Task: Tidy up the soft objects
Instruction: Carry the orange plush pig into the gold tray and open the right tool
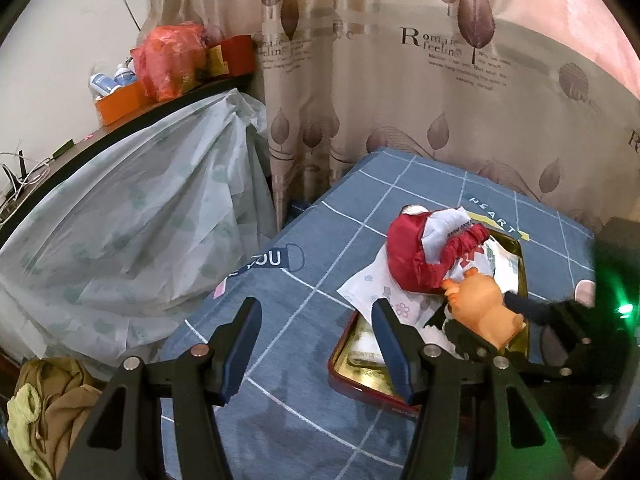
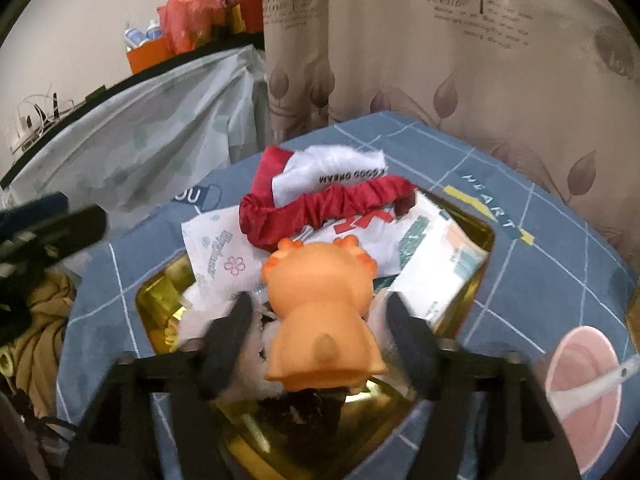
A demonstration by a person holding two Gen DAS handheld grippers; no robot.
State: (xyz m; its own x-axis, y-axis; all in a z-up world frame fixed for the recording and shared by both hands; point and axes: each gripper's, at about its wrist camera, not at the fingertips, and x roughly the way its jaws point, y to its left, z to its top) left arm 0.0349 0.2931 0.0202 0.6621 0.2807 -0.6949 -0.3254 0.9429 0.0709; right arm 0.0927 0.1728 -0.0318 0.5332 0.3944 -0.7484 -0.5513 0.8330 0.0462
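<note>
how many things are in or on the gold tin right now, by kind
orange toy animal: 1
red satin cap: 1
tissue packs: 2, a flowered one and a green-printed one
black and white fluffy item: 1
total: 5, in the gold tin

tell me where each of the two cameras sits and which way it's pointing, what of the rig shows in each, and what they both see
Left wrist: on the left gripper, looking along its open fingers across the blue checked cloth toward the curtain; the tin lies to the right, where the right gripper shows around the orange toy.
Right wrist: on the right gripper, above the tin, fingers either side of the orange toy; the left gripper shows blurred at the left edge.
Shared: toy, tin, red fabric bag, tissue packs, cloth, curtain.
</note>
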